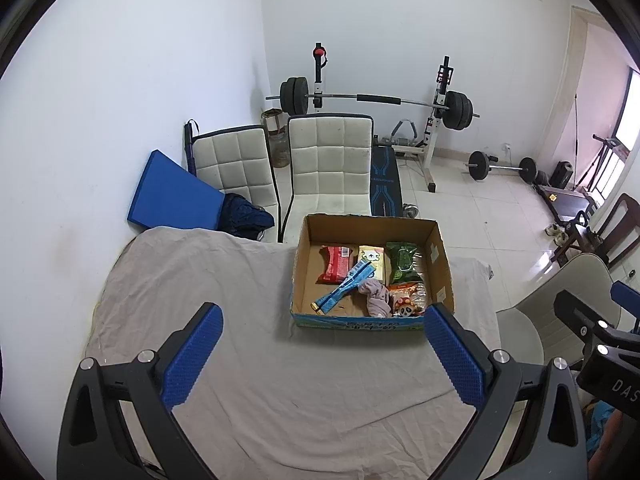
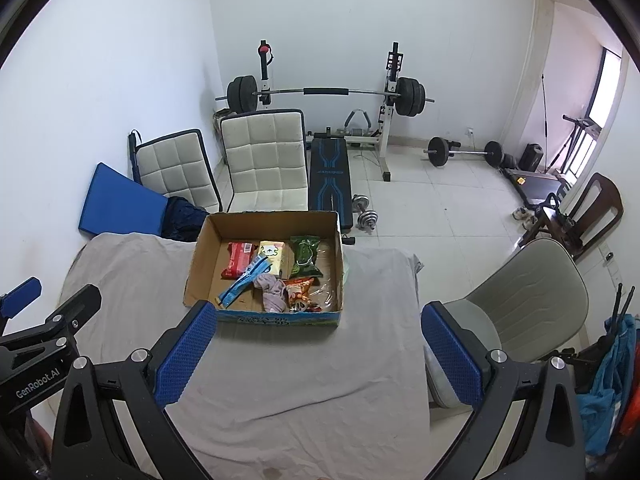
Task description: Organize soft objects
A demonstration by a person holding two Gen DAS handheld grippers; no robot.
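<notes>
A cardboard box (image 1: pixel 304 240) (image 2: pixel 200 256) stands on the far part of a table under a grey cloth (image 1: pixel 224 320) (image 2: pixel 320 360). In it lie a red packet (image 1: pixel 335 264) (image 2: pixel 237 258), a yellow packet (image 1: pixel 372 260) (image 2: pixel 274 254), a green bag (image 1: pixel 404 262) (image 2: pixel 305 256), a blue tube (image 1: pixel 344 286) (image 2: pixel 242 282), a pinkish cloth (image 1: pixel 376 296) (image 2: pixel 272 290) and an orange snack bag (image 1: pixel 408 300) (image 2: pixel 300 294). My left gripper (image 1: pixel 322 356) is open and empty above the cloth, short of the box. My right gripper (image 2: pixel 318 354) is open and empty, also short of the box.
Two white padded chairs (image 1: pixel 328 164) (image 2: pixel 264 160) stand behind the table, with a blue mat (image 1: pixel 172 192) by the wall. A beige chair (image 2: pixel 524 304) is at the table's right. A barbell rack (image 1: pixel 376 100), bench and weights fill the far floor.
</notes>
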